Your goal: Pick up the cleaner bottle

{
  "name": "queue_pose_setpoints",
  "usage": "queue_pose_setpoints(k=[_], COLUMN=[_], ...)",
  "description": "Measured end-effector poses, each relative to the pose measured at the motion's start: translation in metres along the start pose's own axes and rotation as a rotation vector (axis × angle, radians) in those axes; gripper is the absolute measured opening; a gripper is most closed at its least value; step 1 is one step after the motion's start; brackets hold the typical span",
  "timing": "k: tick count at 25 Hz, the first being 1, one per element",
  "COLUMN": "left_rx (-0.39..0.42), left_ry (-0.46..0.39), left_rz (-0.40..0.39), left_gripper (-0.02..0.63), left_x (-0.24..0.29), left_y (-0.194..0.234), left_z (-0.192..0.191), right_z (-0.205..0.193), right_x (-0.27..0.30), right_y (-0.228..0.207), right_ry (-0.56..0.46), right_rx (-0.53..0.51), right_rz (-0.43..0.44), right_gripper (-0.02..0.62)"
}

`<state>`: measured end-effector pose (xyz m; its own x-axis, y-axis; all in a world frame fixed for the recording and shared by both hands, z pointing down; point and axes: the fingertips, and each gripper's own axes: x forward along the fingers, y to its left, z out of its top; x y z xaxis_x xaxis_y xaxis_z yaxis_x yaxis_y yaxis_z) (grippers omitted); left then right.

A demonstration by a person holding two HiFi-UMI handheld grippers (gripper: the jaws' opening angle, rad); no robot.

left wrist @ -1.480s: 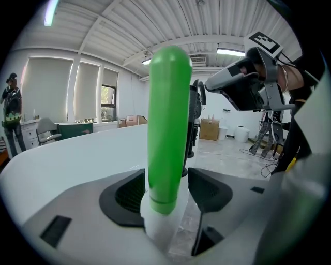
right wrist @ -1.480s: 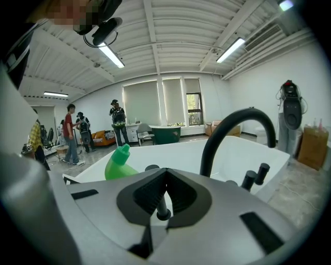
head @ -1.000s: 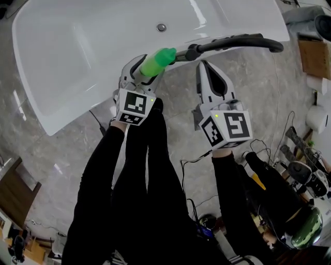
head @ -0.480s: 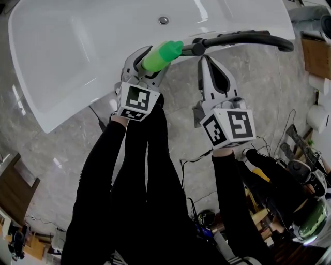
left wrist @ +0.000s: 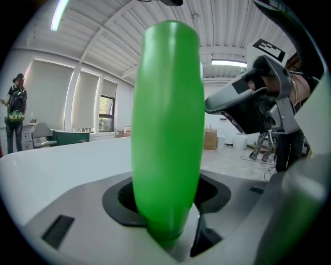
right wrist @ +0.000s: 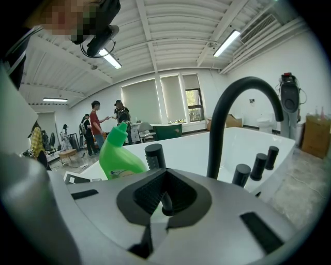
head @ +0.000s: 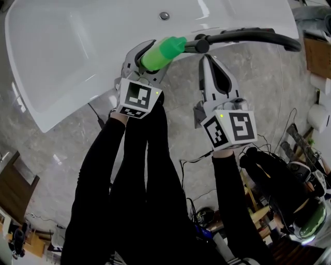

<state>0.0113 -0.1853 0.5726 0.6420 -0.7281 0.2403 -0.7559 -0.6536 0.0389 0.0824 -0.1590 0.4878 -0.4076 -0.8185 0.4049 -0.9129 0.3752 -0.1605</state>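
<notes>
The green cleaner bottle [head: 161, 53] stands on the rim of the white bathtub [head: 62, 111], its cap pointing toward the black faucet [head: 243, 36]. My left gripper [head: 147, 54] reaches around the bottle's body. Its jaws are closing with the bottle between them, and a thin dark gap still shows beside the left finger. In the left gripper view the bottle [left wrist: 165, 129] fills the middle, its lower end down in the jaw notch. My right gripper [head: 208, 61] hovers just right of the bottle, shut and empty. In the right gripper view the bottle [right wrist: 118, 155] stands to the left.
The curved black faucet [right wrist: 240, 119] and several black knobs [right wrist: 258, 165] stand on the tub rim ahead of the right gripper. The tub drain [head: 164, 16] lies beyond. Cables and gear [head: 305, 176] cover the floor at right. People [right wrist: 95, 129] stand far off.
The left gripper's fingers have drawn slightly closer around the green bottle. Both grippers stay in nearly the same place; the head view has shifted a little.
</notes>
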Motion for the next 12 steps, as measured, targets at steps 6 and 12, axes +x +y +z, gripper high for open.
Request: queue_pose_setpoints(k=[6, 12], left_rx=[0.008, 0.028], left_ry=[-0.001, 0.012], left_rz=[0.020, 0.024], left_gripper=[0.219, 0.213], left_x=[0.0042, 0.0071], left_y=[0.0022, 0.0011], left_z=[0.0018, 0.0000], right_z=[-0.0031, -0.0052], right_x=[-0.0002, -0.0002], right_y=[-0.0030, -0.0076], right_ry=[0.002, 0.004], right_rx=[0.010, 0.016], right_rz=[0.000, -0.003], right_gripper=[0.002, 0.002])
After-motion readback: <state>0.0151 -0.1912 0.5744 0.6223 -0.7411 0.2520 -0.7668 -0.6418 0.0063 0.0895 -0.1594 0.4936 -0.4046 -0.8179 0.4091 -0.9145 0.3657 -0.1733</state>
